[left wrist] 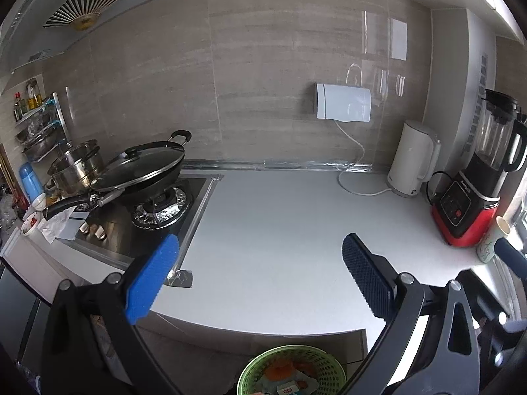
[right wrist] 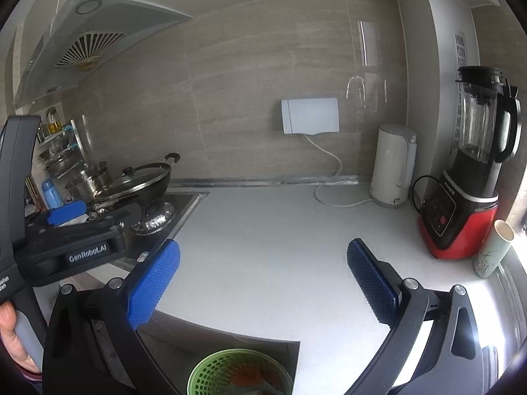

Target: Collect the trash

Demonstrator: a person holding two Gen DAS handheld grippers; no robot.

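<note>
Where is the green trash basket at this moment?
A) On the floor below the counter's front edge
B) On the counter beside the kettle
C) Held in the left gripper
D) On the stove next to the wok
A: the green basket sits below the front edge of the white counter, with wrappers inside, and neither gripper holds it.

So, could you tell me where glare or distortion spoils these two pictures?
Left wrist view: window glare whitens the right edge beside the paper cup; the fisheye bows the countertop edge. Right wrist view: the same glare washes out the lower right by the blender; reflections streak the wall tiles.
</note>
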